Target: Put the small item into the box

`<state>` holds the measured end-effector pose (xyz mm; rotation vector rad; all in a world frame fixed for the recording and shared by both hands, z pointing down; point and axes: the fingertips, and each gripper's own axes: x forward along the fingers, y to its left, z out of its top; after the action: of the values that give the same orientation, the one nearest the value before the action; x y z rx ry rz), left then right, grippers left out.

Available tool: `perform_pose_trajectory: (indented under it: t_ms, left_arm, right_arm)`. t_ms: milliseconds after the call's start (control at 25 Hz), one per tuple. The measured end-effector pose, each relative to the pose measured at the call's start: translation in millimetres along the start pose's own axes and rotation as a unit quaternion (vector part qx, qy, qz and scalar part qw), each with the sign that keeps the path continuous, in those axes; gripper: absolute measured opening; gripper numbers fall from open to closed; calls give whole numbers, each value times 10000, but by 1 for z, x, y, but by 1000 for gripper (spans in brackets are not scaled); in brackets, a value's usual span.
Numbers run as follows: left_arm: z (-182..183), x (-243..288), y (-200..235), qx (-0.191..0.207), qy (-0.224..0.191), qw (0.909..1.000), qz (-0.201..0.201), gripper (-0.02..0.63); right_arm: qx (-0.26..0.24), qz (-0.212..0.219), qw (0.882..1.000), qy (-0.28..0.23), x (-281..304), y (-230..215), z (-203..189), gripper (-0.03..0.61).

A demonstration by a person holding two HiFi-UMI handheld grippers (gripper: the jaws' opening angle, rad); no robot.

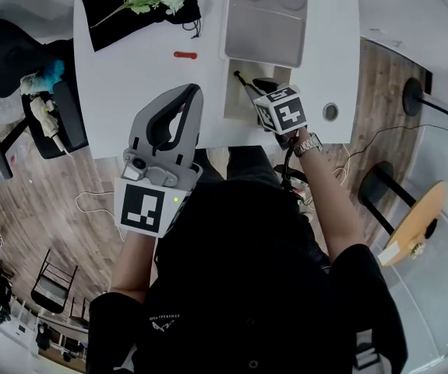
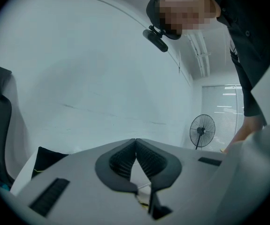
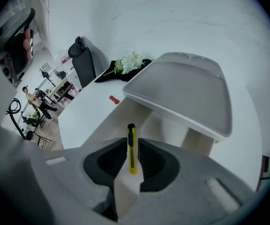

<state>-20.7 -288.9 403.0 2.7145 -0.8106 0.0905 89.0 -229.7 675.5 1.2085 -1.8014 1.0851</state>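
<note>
Knife: pinched by right gripper, held over open box.
Left gripper: pressed together, nothing held.
Remaining: release inside, as judged.

The head view looks steeply down from high above the person onto the white table, with the box toward its far edge. The left gripper is left of the box. Its camera rides low behind the jaws, which are pressed together, and tilts up and away from the box toward a bare wall, with a fan at the right. The right gripper is just in front of the box. Its camera looks along the jaws, past the yellow knife between them, close under the raised lid. This view and the head view share the box, plus the flowers and small red thing left of the box
</note>
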Motion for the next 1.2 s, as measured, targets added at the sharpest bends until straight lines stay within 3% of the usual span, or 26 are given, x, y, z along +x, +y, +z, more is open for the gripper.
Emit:
perform_pose_trajectory:
  t_ms: [120,200,480,760,1200]
  left_arm:
    - [1,6,-8,55,34,9997,-218,5]
    - [2,10,-12,81,56,9994,-338,5]
    - [3,14,-25,213,116,9971,-717,5]
    - [7,8,-34,369,99,9940,-1029,5]
    - [18,-17,-35,709,-92,9900,-1213,5]
  right_arm:
    - [193,-21,9995,-250,-12,-2,2,63]
    - [376,-44,9984,-430,-20,-3,3,6]
    - [933,139,9898,-1064,-52,6,12,5]
    - [1439,298,9668,-2090,-108,25,38,5]
    - [1351,150,9384,-3177,-192,59,60,5]
